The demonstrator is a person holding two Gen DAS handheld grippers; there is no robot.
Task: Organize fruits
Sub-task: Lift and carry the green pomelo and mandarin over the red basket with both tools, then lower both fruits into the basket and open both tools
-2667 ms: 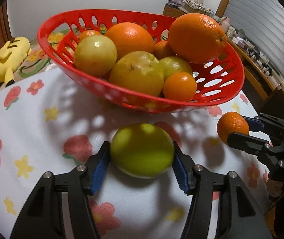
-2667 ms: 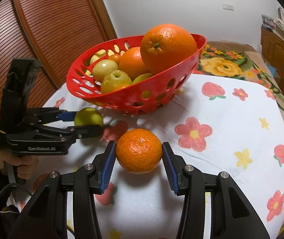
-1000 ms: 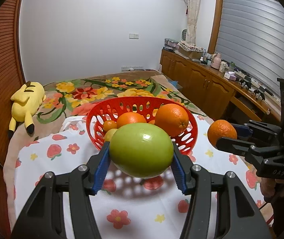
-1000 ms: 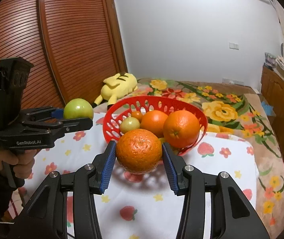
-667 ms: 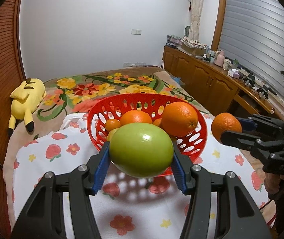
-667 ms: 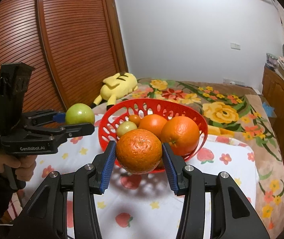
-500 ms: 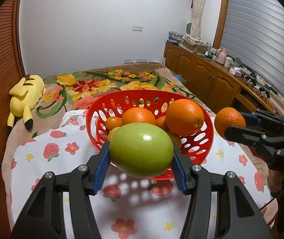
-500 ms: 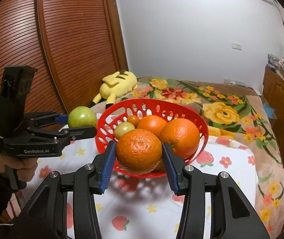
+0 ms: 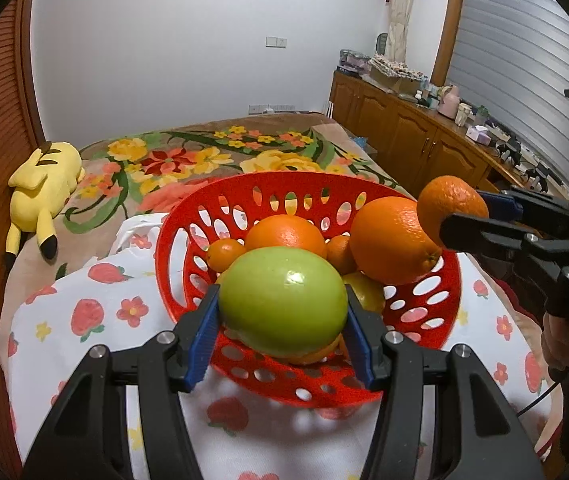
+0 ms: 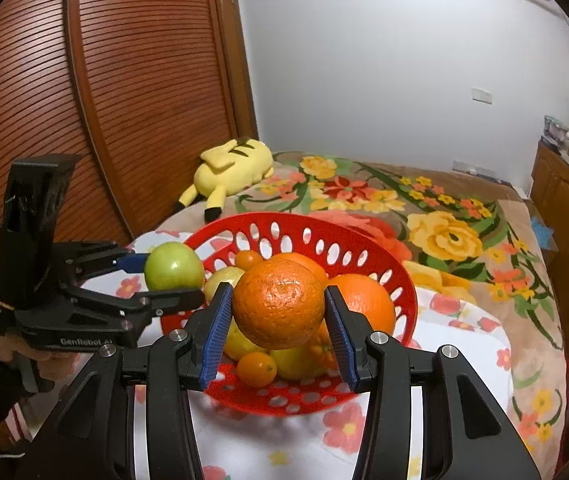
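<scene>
My left gripper [image 9: 282,302] is shut on a green apple [image 9: 282,300] and holds it in the air over the near rim of the red basket [image 9: 244,196]. My right gripper [image 10: 278,304] is shut on an orange mandarin [image 10: 278,304], held above the basket's near side [image 10: 296,224]. The basket holds a large orange [image 9: 392,240], another orange [image 9: 286,234], small mandarins and yellow-green fruits. Each gripper shows in the other view: the right with its mandarin [image 9: 452,206], the left with its apple [image 10: 173,266].
The basket stands on a table with a white flowered cloth [image 9: 100,312]. Behind it lies a bed with a floral blanket [image 9: 204,156] and a yellow plush toy [image 9: 44,180]. A wooden sideboard [image 9: 416,140] runs along the right, slatted wooden doors [image 10: 124,100] on the left.
Both grippers rose from the table with their fruits, then came forward and down toward the basket, which now looks larger and closer under them.
</scene>
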